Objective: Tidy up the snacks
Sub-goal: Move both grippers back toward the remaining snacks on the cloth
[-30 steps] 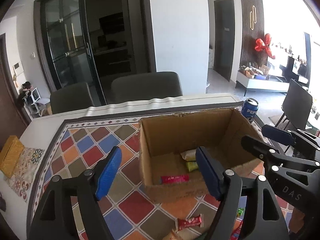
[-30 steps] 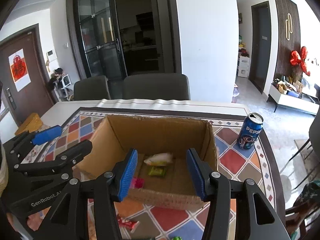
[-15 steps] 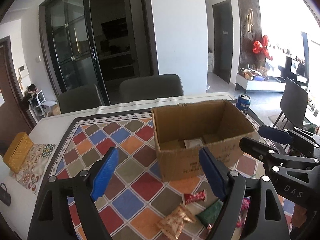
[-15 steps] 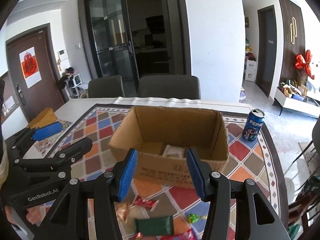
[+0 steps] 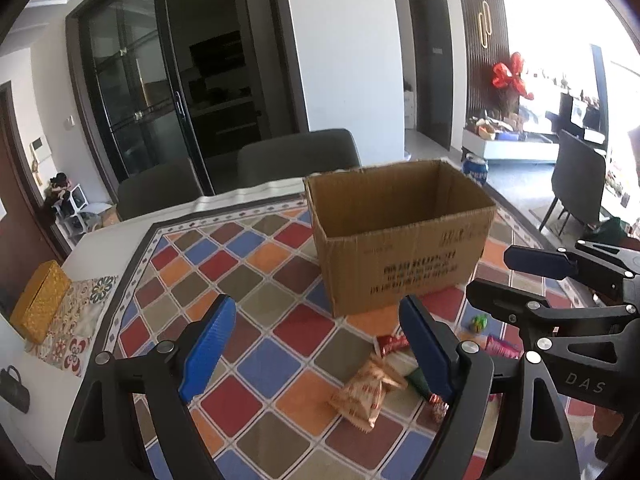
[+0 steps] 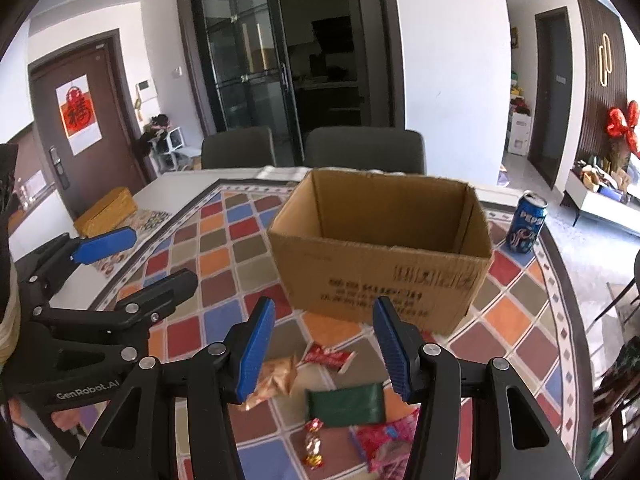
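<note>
Patterned tablecloth [image 6: 224, 240] of coloured diamonds covering the table. Blue soda can [image 6: 527, 222] upright near the cloth's right border. Woven yellow box [image 5: 40, 306] at the table's left edge, beside a floral mat [image 5: 82, 320]. Two dark chairs [image 6: 364, 150] behind the table. Black-framed glass doors [image 6: 256, 60] beyond; red ornament [image 5: 508, 76] by the slatted wall.

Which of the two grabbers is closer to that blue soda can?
The right gripper. The soda can stands beyond the cardboard box, off to that gripper's right; the left gripper sits farther away on the other side.
</note>
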Tool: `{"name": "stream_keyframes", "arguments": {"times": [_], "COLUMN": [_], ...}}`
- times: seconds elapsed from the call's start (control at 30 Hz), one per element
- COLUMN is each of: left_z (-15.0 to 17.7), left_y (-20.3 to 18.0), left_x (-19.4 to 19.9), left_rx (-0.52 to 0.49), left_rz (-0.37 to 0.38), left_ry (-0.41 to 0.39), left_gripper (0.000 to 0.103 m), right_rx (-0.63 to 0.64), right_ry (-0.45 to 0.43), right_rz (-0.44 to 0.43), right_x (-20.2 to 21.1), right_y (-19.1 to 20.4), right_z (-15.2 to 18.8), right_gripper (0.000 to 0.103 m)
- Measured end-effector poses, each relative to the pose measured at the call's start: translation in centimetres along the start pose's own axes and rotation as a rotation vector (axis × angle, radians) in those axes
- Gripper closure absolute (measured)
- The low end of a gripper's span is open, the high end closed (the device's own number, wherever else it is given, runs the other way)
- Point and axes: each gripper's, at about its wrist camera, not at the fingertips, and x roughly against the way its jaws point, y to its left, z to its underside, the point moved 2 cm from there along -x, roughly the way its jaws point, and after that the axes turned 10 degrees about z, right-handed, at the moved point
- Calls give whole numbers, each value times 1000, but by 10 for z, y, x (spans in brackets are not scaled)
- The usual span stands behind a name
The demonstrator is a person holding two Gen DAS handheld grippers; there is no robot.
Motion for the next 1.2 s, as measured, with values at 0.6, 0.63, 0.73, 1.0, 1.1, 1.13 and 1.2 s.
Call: {"name": "stream_keyframes", "arguments": {"times": [0.6, 0.63, 0.73, 1.0, 1.1, 1.13, 1.2], "left_z": [66, 68, 77, 91, 96, 97, 100], "left_y": [-3, -3, -2, -2, -2, -2, -3], "left_x": [-28, -31, -42, -72, -83, -87, -94], "left_rx": [-129, -132, -141, -177, -188, -190, -189], "left_rz": [62, 65, 89, 161, 175, 182, 199], "left_ry": [148, 156, 188, 267, 292, 300, 313], "left_gripper": [19, 19, 19, 19, 19, 19, 19], "right_rx": [35, 38, 47, 36, 34, 36, 36], "right_ry": [194, 206, 247, 339, 369, 378, 397], "right_rz": [-3, -2, 4, 10, 13, 16, 14], "right_x": [-26, -29, -36, -58, -65, -67, -72], "right_y": [25, 26, 28, 29, 30, 30, 31], "right_z": [65, 69, 81, 104, 112, 115, 120], "right_gripper": [51, 51, 51, 51, 51, 51, 51]}}
